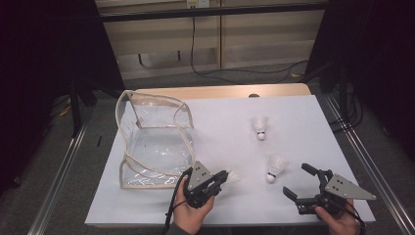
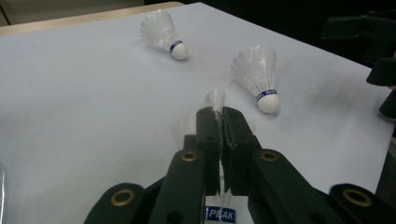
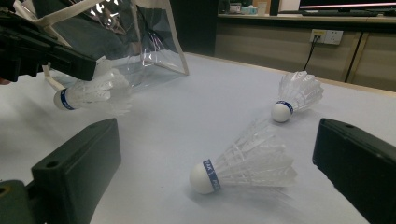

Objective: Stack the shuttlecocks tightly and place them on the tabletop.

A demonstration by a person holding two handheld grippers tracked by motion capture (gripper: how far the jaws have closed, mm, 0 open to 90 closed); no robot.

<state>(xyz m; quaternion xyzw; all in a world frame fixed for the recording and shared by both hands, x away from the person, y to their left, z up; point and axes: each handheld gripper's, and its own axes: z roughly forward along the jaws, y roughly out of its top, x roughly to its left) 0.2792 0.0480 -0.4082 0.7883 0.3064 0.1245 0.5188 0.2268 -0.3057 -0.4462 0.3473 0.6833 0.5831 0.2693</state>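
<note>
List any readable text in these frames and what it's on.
"PEAK", white letters on the blue band of the held shuttlecock, between the shut left gripper jaws.
Blue bands on the near shuttlecock and far shuttlecock carry print too small to read.

This looks like a lab or test room set up for recording, not a home. Beyond the left hand-held gripper [image 1: 221, 178], the counter [image 1: 220, 132] is a plain white sheet laid over a wooden top, standing on grey carpet [image 1: 83, 166]. Dark curtains [image 1: 44, 58] hang at both sides, well apart from either hand-held gripper, and metal rails [image 1: 58, 171] run along the floor beside the counter. Far ahead of the right hand-held gripper [image 1: 298, 181], pale wooden wall cabinets [image 3: 280, 39] carry a wall socket [image 3: 326, 36] with a cable [image 1: 193, 44] trailing down to the floor.
</note>
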